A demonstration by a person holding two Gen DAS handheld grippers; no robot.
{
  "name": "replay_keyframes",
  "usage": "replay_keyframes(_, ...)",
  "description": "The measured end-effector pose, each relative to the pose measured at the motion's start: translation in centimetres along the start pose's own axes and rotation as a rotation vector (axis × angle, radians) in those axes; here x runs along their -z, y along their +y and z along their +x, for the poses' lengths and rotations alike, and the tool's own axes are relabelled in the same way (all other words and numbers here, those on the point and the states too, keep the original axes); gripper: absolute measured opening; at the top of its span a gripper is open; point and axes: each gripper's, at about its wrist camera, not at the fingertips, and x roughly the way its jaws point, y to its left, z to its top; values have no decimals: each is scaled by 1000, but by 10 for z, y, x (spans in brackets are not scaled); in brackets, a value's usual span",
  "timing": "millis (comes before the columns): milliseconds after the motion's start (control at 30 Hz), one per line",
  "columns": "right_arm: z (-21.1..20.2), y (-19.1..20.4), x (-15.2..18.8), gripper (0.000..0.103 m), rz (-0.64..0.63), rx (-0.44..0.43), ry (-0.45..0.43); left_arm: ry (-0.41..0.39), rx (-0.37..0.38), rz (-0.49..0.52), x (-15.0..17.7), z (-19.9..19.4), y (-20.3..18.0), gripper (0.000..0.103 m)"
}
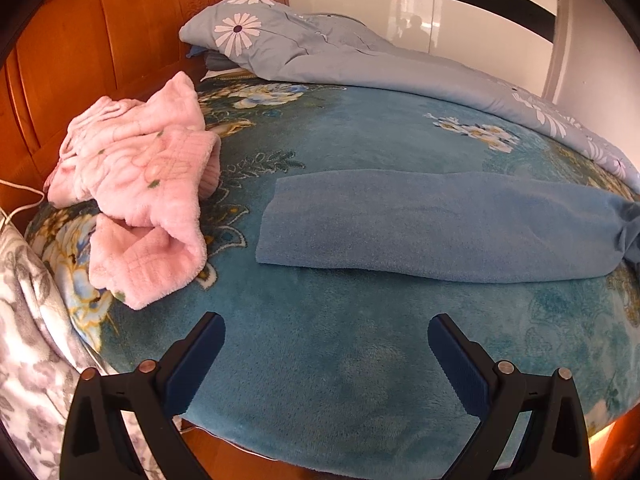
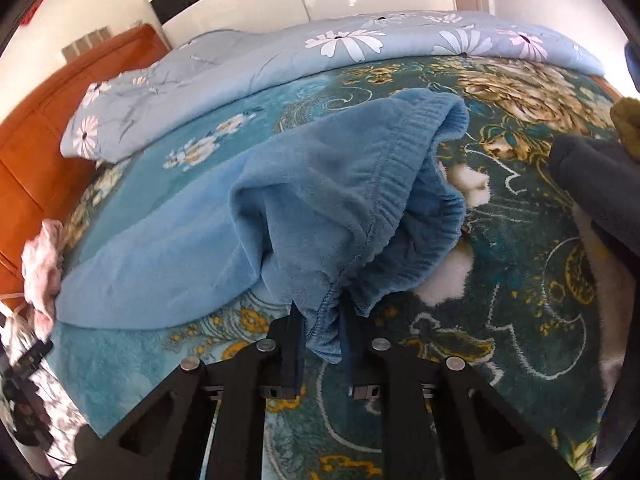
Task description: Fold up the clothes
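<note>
At lower centre of the right view, the right gripper (image 2: pixel 320 344) pinches the blue trousers' (image 2: pixel 312 184) waistband; the left gripper (image 1: pixel 326 344) gapes wide, holding nothing, over the bed (image 1: pixel 360 380).

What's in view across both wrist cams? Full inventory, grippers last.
blue fleece pants: 1, light blue, laid lengthwise on the bed, waistband end bunched and lifted
pink fleece garment: 1, pink, crumpled near the headboard
teal blanket: 1, teal with gold and white flowers, covers the bed
daisy duvet: 1, grey-blue with white daisies, heaped along the bed's far side
headboard: 1, orange-brown wood
dark garment: 1, dark grey, right edge of the right view
grey floral cloth: 1, grey and white, left of the bed
left gripper: fingers open, empty
right gripper: fingers shut on the pants' waistband
</note>
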Motion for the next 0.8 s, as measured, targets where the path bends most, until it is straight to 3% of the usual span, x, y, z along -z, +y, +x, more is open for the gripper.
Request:
replay_keyframes(200, -44, 18, -46, 11, -14, 5, -151, -34, -23, 220, -11, 15, -24, 103)
replay_keyframes(433, -56, 27, -82, 11, -1, 9, -192, -90, -59, 472, -10, 47, -58, 103)
replay_keyframes(533, -57, 31, -88, 11, -7, 12, -194, -126, -61, 487, -16, 49, -60, 100)
replay_keyframes(633, -58, 34, -92, 11, -6, 6, -198, -130, -31, 473, -23, 48, -58, 78)
replay_keyframes(700, -59, 35, -93, 11, -6, 1, -200, -115, 3, 449, -26, 49, -56, 48)
replay_keyframes(800, -62, 37, -95, 11, -12, -1, -202, -117, 84, 384, -31, 39, -49, 33)
